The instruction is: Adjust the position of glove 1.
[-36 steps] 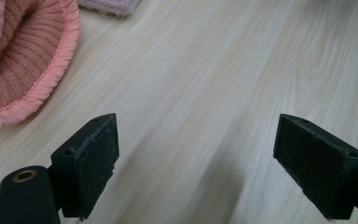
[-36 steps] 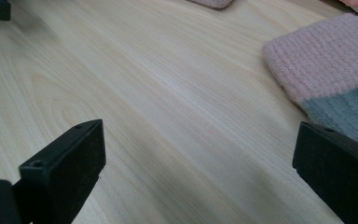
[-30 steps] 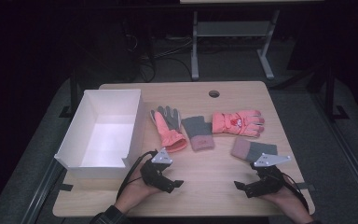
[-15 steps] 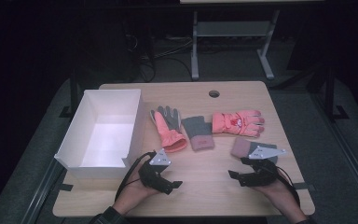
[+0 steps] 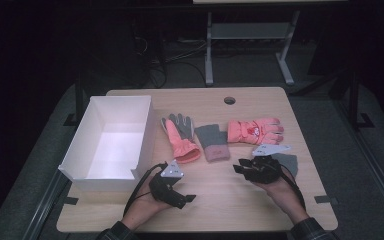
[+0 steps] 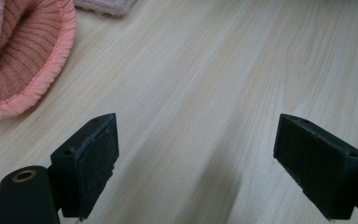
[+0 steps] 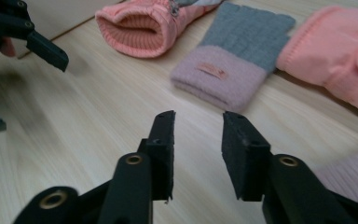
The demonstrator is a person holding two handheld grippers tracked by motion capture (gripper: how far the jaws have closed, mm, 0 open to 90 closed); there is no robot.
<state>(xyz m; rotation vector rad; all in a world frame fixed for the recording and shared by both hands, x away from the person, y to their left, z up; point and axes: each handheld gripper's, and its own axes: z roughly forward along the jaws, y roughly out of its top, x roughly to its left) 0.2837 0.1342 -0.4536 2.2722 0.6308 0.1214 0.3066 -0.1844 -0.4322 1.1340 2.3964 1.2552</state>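
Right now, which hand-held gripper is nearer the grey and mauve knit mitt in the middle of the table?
Right. The right hand-held gripper sits just right of the knit mitt, by its cuff end. The left hand-held gripper is lower left, farther off, below the orange glove.

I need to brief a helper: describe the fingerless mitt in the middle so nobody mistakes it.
Start at the white box on the table's left and move right, past the orange glove. The next piece is the mitt. Unlike the orange gloves either side, it is a fingerless rectangle, grey above, pink below.
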